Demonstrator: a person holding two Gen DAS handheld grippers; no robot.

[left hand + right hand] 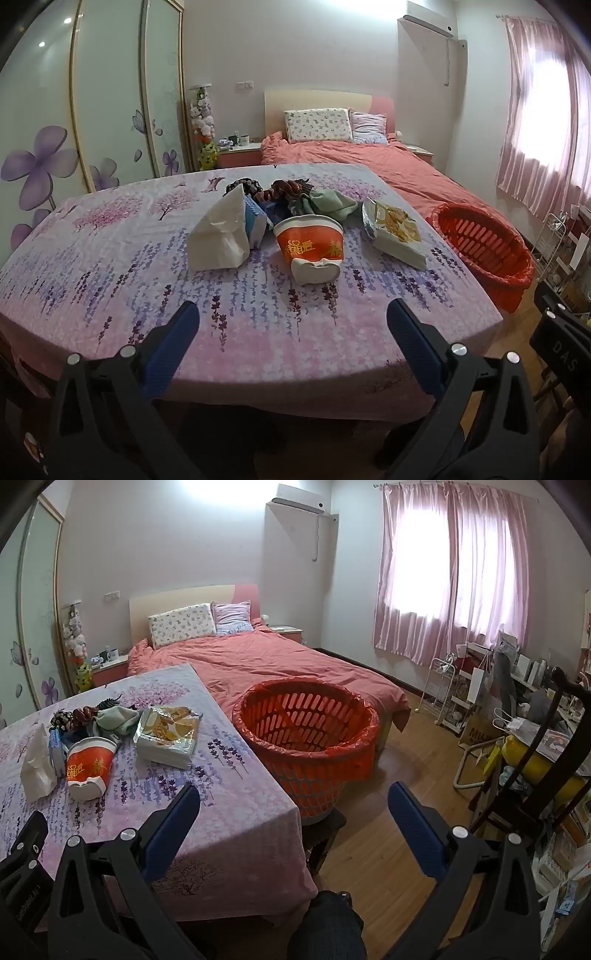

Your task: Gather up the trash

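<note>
Barely begun, by the look of it. Left gripper [291, 321] and right gripper [293, 803] both spread wide, empty. Crushed paper cup [312, 249], snack bag [393, 229], white paper bag [219, 234] mid-frame on table [110, 266]; red basket [306, 731] centre-frame, apparently empty.

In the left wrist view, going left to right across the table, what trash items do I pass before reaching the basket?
White paper bag → blue tissue pack → red paper cup → snack wrapper → orange basket beside the table.
</note>
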